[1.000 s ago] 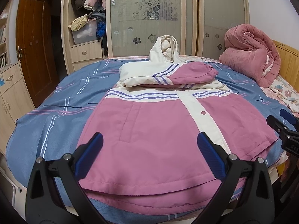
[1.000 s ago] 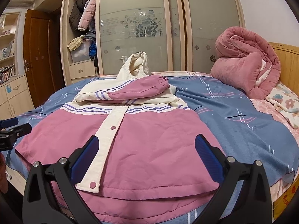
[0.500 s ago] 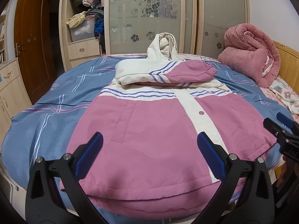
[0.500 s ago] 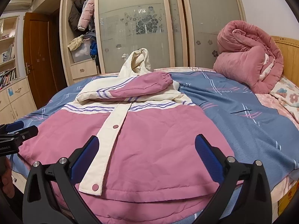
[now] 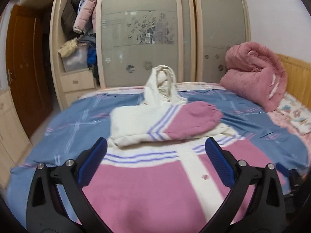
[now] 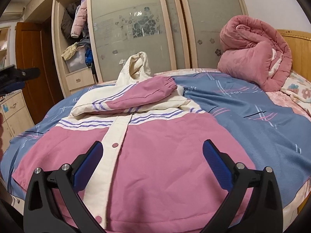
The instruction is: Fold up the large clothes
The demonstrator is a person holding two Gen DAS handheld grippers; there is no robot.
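A puffy pink-and-cream jacket (image 6: pixel 155 155) lies flat at the bed's (image 6: pixel 262 136) near edge, sleeves folded across its chest. Both claws, left (image 5: pixel 155 151) and right (image 6: pixel 151 151), gape wide, empty, above it. Only the right view shows its hem.

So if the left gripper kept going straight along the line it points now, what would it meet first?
Most likely the folded sleeve lying across the chest of the pink and cream jacket. The left gripper, jaws open, hovers above the jacket's body; height is hard to judge, so it might instead pass over toward the hood.
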